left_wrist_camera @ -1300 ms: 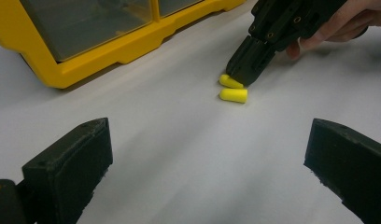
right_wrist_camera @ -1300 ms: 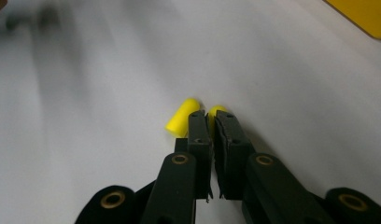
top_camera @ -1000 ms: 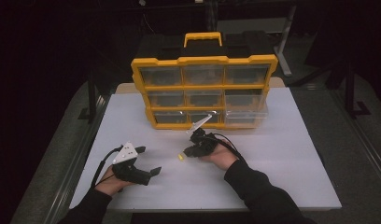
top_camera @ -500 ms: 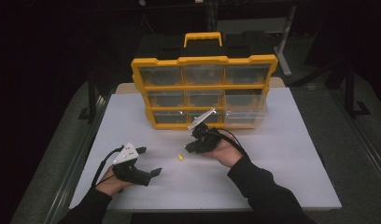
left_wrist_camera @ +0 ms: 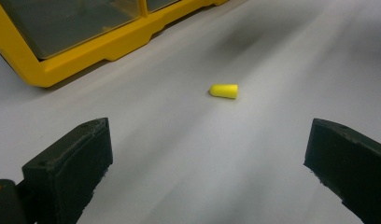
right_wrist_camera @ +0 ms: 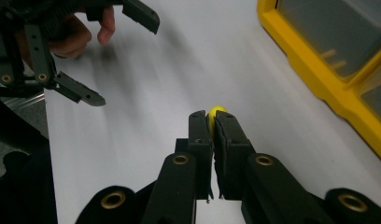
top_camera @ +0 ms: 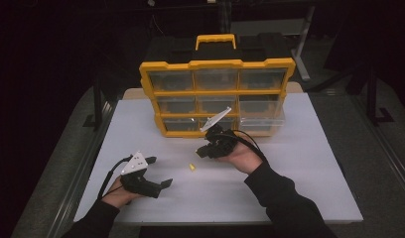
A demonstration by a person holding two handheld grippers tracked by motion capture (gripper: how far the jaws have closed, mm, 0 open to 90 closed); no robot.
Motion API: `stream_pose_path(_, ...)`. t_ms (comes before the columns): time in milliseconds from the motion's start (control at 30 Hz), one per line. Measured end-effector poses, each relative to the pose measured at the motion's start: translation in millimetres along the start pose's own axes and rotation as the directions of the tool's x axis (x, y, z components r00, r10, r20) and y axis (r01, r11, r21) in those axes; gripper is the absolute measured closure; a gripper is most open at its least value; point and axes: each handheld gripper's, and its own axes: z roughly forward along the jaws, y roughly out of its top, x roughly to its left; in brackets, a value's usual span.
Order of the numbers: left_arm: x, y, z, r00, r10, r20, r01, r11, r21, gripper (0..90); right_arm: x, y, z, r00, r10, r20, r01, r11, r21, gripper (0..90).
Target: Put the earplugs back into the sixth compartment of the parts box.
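**Yellow foam earplug: pick not yet secured**

Item: small yellow foam earplug, bullet-shaped, lying on its side on the white worktop. It sits between the two grippers, in front of the organiser and not touching it. Also clear in the left gripper view, free of any contact.

R gripper: held above the worktop, tips aimed down-left toward the plug and a short way off it in the high view. Jaws together, no visible gap. In the right gripper view a bit of yellow shows just past the tips. I read this as the same plug on the surface beyond, not a pinch, but can't be certain from that angle.

L gripper: low, near the front-left of the worktop, jaws wide apart w/ nothing between them. It points at the plug.

Step (judgement): grasp stage, plug still to be picked up. Next move needs the R jaws opened, brought down astride the plug, then closed gently. Foam is light, so it may roll or squirt out.

Organiser: yellow plastic case w/ clear drawers, standing upright at the back, 3 rows, black top w/ yellow handle. Contents too dim to tell.

Surroundings: worktop matte, otherwise bare. Room dark; metal frame legs and grey floor faintly visible at the sides.
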Motion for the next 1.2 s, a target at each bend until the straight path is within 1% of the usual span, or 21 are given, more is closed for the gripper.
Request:
stream_pose_path(100, -0.1, 0.1, 0.3, 1.0, -0.001, 0.001, 0.001, 1.0, 0.0, 0.3, 0.3, 3.0, -6.6, 1.0, 0.001, 0.006, -0.001, 1.0, -0.012, 84.7)
stream_pose_path(200, -0.2, 0.0, 0.8, 1.0, -0.002, 0.003, 0.002, 1.0, 0.0, 0.3, 0.0, 6.5, -12.1, 1.0, 0.002, 0.001, -0.002, 1.0, -0.021, 84.7)
stream_pose_path(300, 0.0, 0.1, 1.0, 1.0, -0.003, 0.004, 0.003, 1.0, 0.0, 0.3, 1.0, 12.1, -19.2, 0.9999, -0.005, 0.012, 0.005, 1.0, -0.017, 84.7)
stream_pose_path(400, -0.2, 0.2, 0.8, 1.0, -0.004, 0.004, 0.004, 1.0, -0.003, 0.3, 1.3, 17.9, -26.9, 0.9999, 0.001, 0.016, -0.001, 1.0, -0.025, 84.7)
stream_pose_path(467, 0.1, 0.2, 0.6, 1.0, -0.002, 0.003, 0.002, 1.0, 0.0, 0.3, 0.6, 21.1, -31.5, 0.9998, -0.007, 0.017, 0.008, 1.0, -0.028, 84.7)
stream_pose_path(567, 0.0, 0.2, 0.5, 1.0, -0.003, 0.002, 0.003, 1.0, -0.001, 0.3, -1.2, 26.8, -40.4, 0.9999, -0.004, 0.011, 0.004, 0.999, -0.038, 84.6)
stream_pose_path(667, 0.2, 0.2, 0.5, 1.0, -0.001, 0.001, 0.001, 1.0, -0.001, 0.3, -1.8, 31.4, -47.5, 0.9998, -0.004, 0.019, 0.005, 0.999, -0.04, 84.7)
stream_pose_path(833, -0.2, 0.0, 0.7, 1.0, -0.002, 0.003, 0.002, 1.0, 0.001, 0.3, -5.8, 38.0, -60.2, 0.9993, -0.016, 0.033, 0.017, 0.999, -0.039, 84.6)
stream_pose_path(967, -0.1, -0.2, 1.2, 1.0, -0.001, 0.003, 0.001, 1.0, 0.004, 0.4, -9.7, 42.6, -71.3, 0.9993, -0.006, 0.037, 0.008, 0.999, -0.043, 84.6)
stream_pose_path(1200, 0.5, -0.6, 0.9, 1.0, 0.004, 0.001, -0.004, 0.9999, 0.012, 0.3, -16.2, 48.1, -91.7, 0.9982, -0.002, 0.06, 0.005, 0.998, -0.06, 84.6)
